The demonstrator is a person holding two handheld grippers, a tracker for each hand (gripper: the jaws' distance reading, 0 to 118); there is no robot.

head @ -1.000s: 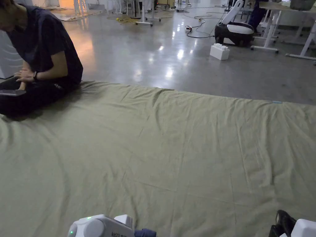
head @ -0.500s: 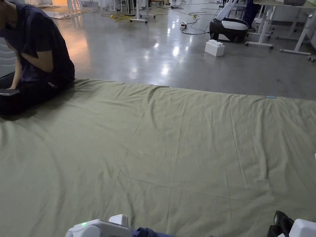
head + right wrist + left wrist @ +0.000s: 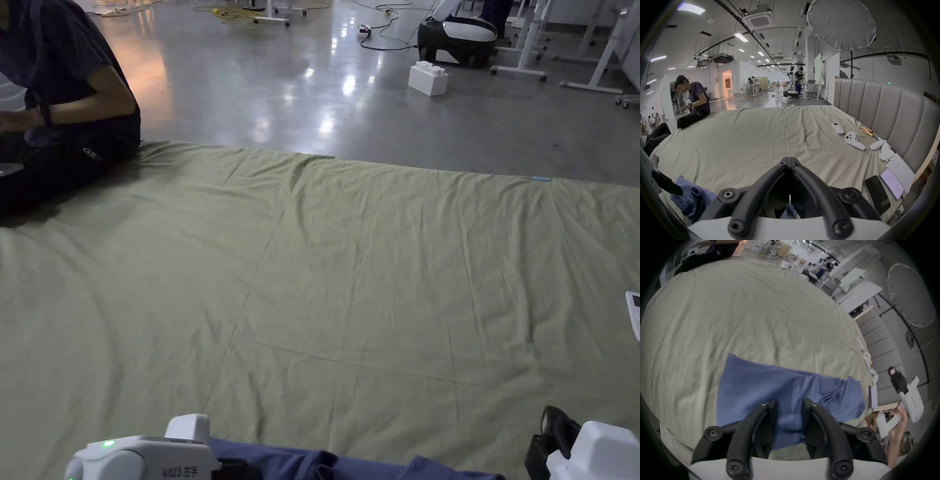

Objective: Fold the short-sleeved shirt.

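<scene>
Since a second ago, more of the blue short-sleeved cotton shirt [image 3: 350,465] has come into the bottom of the head view, where before only a small dark fold showed beside the left tool [image 3: 788,404]; the head camera has also tipped down, so the far floor sits higher in the picture. Spread on the near edge of the wide, creased olive-green bed sheet [image 3: 350,275], the shirt lies rumpled, with one side bunched into folds in the left gripper view [image 3: 786,391]. Over it, the left tool's two black jaws stand apart with cloth visible in the gap between them, gripping nothing. Off to that view's right edge, a hand [image 3: 898,421] holds the white body of the right tool. In its own view the right tool [image 3: 789,160] is clenched, tips pressed together above the sheet, with nothing caught between the tips; a scrap of blue cloth shows below its body. Beside the grey padded headboard [image 3: 880,104] lie a white remote control [image 3: 837,128], two white handheld controllers [image 3: 854,142], a dark phone [image 3: 877,194] and a lit phone [image 3: 891,183]. At the far corner of the bed sits a person in a dark T-shirt [image 3: 59,106].
</scene>
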